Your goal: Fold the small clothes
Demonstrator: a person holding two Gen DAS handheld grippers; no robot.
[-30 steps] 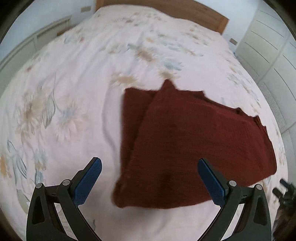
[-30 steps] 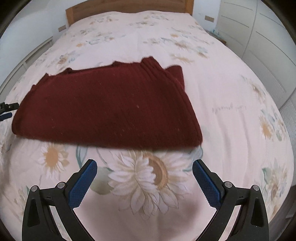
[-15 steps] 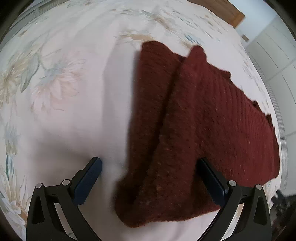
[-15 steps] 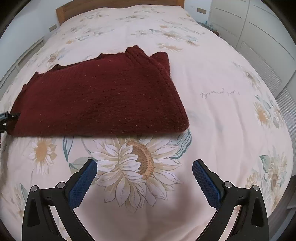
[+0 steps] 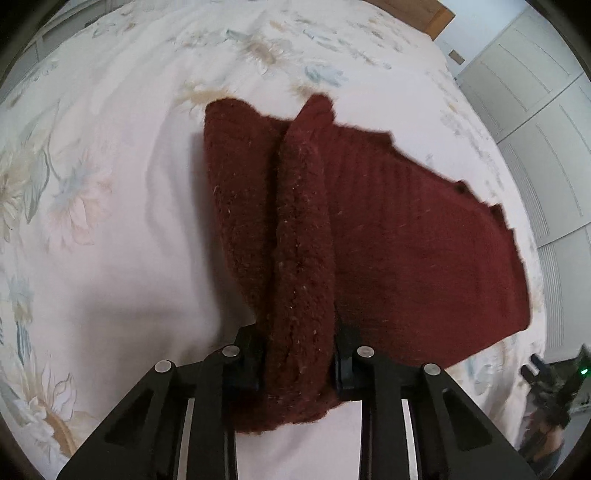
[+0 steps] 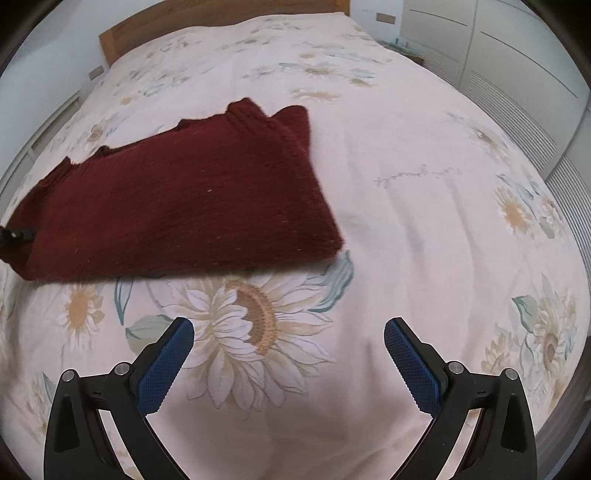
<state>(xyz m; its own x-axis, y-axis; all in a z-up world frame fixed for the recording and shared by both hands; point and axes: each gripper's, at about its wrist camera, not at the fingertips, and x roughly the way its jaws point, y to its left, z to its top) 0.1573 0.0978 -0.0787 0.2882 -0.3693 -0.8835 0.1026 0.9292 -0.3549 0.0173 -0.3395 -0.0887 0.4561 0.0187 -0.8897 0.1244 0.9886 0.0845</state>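
A dark red knitted sweater [image 5: 406, 236] lies folded on the floral bedspread [image 5: 110, 258]. My left gripper [image 5: 299, 354] is shut on the sweater's near folded edge, which bunches up between the jaws. In the right wrist view the same sweater [image 6: 177, 206] lies at the left, with the left gripper's tip [image 6: 14, 234] at its far left end. My right gripper [image 6: 288, 358] is open and empty, above a printed sunflower and short of the sweater's near edge.
The bed fills both views, with a wooden headboard [image 6: 221, 18] at the far end. White wardrobe doors [image 6: 517, 74] stand along the right side. The right gripper shows at the lower right in the left wrist view [image 5: 550, 380].
My left gripper has moved onto the sweater's near edge and shut on it; it was open before. My right gripper has stayed open and shifted slightly to the right.
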